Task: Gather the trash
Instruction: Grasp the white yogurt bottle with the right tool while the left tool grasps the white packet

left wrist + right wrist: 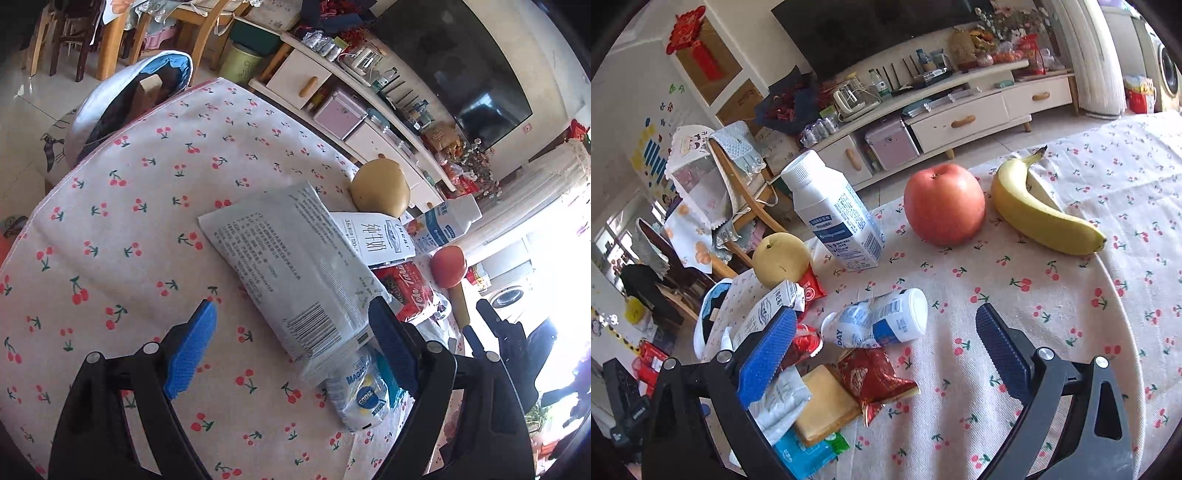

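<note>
Jaws wide — left gripper [291, 347], silver packet [291, 266]

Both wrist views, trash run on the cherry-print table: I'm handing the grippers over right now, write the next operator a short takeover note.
Left gripper: open, empty, above the big white packet.
Right gripper: open, empty, over the crushed white bottle.
Trash sits in one heap: milk carton, red wrappers, white packet, crushed bottle.
Upright white bottle stands behind it.
Pear, apple and banana are fruit, probably to be left.
Done: nothing seen picked up yet.
Left: all the trash. No bin identified for certain.
</note>
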A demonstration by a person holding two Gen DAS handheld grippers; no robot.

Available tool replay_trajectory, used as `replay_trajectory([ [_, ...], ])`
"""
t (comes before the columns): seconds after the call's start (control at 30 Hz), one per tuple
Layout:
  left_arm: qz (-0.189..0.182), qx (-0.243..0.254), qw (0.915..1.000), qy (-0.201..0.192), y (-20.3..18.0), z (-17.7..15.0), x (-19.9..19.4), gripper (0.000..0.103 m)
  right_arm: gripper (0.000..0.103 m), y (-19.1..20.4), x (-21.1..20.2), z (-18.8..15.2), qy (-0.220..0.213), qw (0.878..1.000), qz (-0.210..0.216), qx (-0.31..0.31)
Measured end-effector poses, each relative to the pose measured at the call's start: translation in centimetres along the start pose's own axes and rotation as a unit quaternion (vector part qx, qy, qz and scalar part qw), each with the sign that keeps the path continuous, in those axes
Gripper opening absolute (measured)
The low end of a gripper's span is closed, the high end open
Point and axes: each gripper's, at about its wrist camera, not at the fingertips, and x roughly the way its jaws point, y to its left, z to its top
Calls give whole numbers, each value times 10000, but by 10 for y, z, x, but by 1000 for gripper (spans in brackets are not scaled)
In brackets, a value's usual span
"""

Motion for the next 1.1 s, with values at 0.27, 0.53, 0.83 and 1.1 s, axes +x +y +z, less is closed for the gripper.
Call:
replay_trajectory([
  [0.27, 711, -266, 9970, 171, -19, 17, 34, 85, 83, 10, 32, 15, 227, 9991, -6, -356],
  [0.53, 1204, -486, 9912, 249, -30, 37, 51, 87, 69, 9, 61, 9, 668, 9961, -11, -583],
  [0.83, 1711, 355, 9846, 53, -56, 27, 58, 87, 49, 9, 56, 7, 884, 9924, 247, -815],
  [1.1, 1752, 736, 9818, 56, -57, 14, 51, 80, 48, 30, 45, -9, 1213, 9816, 503, -1384],
])
